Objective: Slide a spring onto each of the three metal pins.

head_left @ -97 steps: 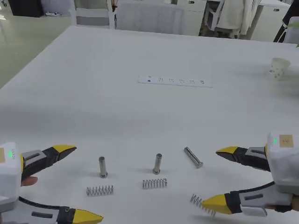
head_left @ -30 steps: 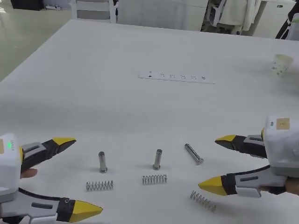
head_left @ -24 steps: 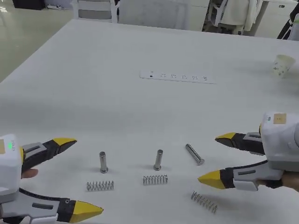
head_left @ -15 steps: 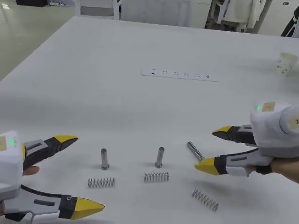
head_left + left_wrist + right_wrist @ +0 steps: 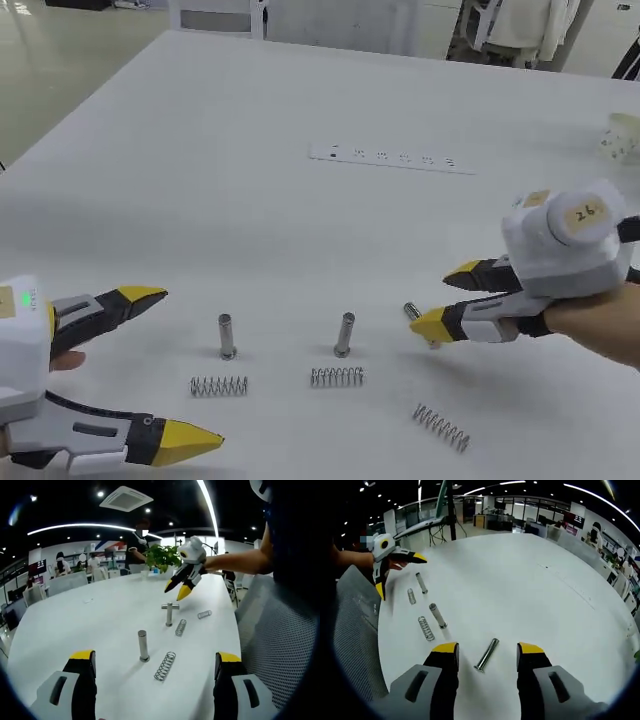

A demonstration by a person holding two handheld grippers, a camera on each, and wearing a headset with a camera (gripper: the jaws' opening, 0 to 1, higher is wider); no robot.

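1. Directly between the parted jaws of the right gripper is the lying pin. It is the one of the three metal pins that rests flat on the white table instead of standing.
2. Seen in the right gripper view, its long axis runs almost straight ahead along the jaws. The flanged head is nearest the camera and the plain end points away and slightly right. Bare table shows on both sides of the shaft, so neither jaw appears to touch it.
3. Seen in the head view, the right gripper reaches in from the right with its jaws pointing left and tipped down toward the table. The lower jaw covers part of the lying pin.
4. Judging by this, the right hand is by far the nearer one to this pin. Closing the jaws would likely pinch it across the shaft, near its head.
5. At the near left, the left gripper hovers with its jaws wide apart and nothing between them. It is aimed toward the left pin, which stands upright on its head.
6. Between the left pin and the lying pin, the middle pin also stands upright.
7. Three springs lie loose on the table, none yet on a pin.
   - The left spring is just in front of the left pin.
   - The middle spring is just in front of the middle pin.
   - The right spring lies at a slant, nearer the person than the lying pin.
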